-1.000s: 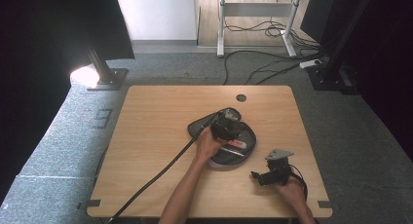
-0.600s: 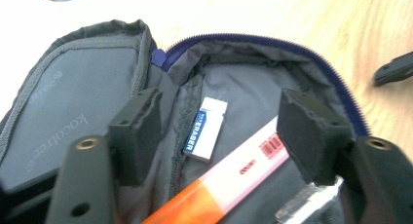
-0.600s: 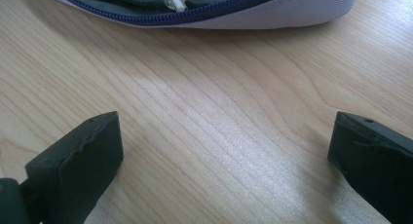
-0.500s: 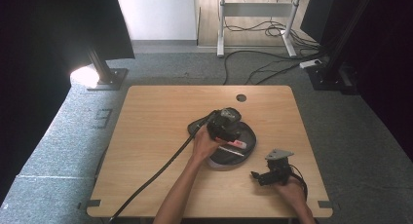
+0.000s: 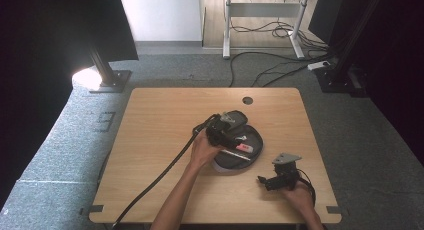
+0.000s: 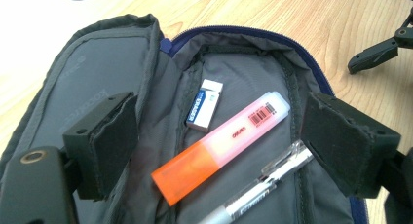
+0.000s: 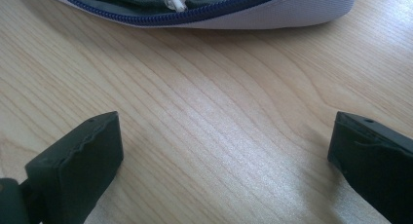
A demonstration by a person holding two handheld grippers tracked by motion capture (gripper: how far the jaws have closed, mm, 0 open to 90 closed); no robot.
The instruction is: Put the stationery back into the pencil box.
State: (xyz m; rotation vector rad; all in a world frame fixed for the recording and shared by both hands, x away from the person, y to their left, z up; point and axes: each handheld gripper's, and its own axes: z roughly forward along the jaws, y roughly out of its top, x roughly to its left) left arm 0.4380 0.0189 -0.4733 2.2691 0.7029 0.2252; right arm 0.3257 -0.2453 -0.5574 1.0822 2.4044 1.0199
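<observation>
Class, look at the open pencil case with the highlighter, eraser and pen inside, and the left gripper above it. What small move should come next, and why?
Probably lift the left gripper clear of the pencil case. Its jaws have just been opening, and the orange highlighter lies free inside beside the eraser and pen, touched by neither pad. The right gripper waits open over the table.
</observation>
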